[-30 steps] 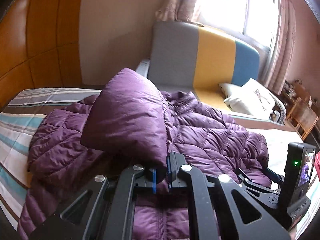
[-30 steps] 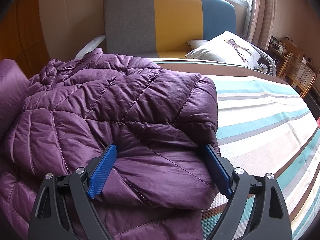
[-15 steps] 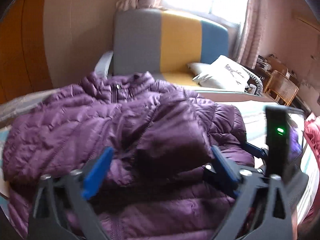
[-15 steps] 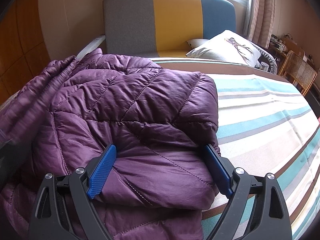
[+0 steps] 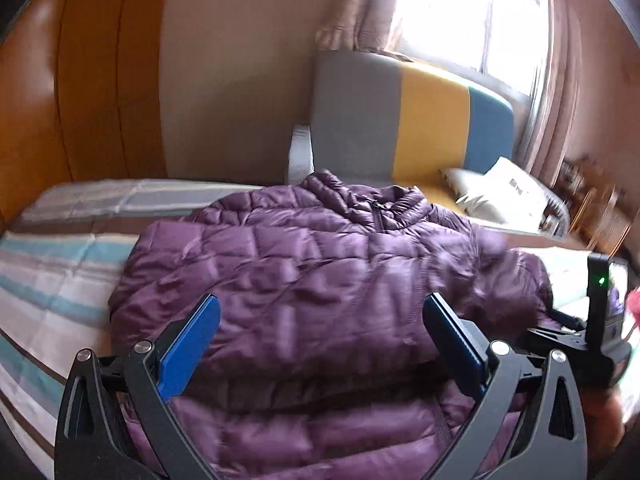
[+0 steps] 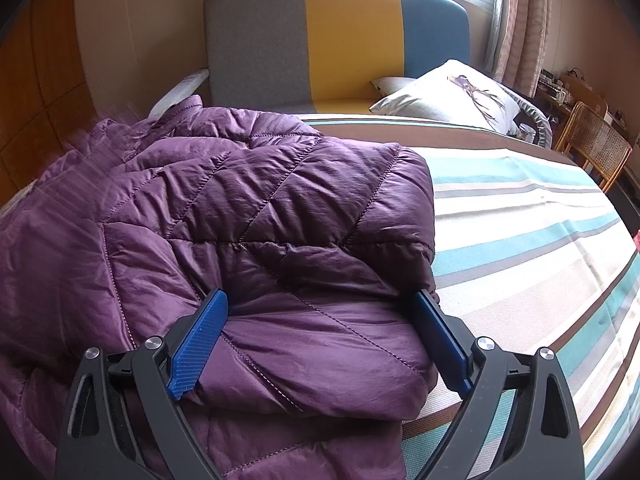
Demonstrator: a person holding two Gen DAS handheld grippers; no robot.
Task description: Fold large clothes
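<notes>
Purple quilted jacket (image 5: pixel 320 280) lies on the striped bed (image 5: pixel 52 288), collar toward the grey, yellow and blue sofa (image 5: pixel 408 120), both sides folded in over the middle.

Left gripper (image 5: pixel 320 320): blue fingers (image 5: pixel 192 344) spread wide, hovering above the jacket's lower half; nothing between them is pinched. View is slightly blurred.

Right gripper (image 6: pixel 324 320): fingers (image 6: pixel 200 340) also wide apart, straddling the folded-over sleeve section at the jacket's right edge. The fabric sits between them, bulging against the left pad; whether the right one touches, I cannot tell. No squeeze visible.

Bare striped bedspread right of the jacket. White pillow (image 6: pixel 452 96) on the sofa seat, wicker chair (image 6: pixel 596 144) at far right, curtained window (image 5: pixel 460 12) behind the sofa.
</notes>
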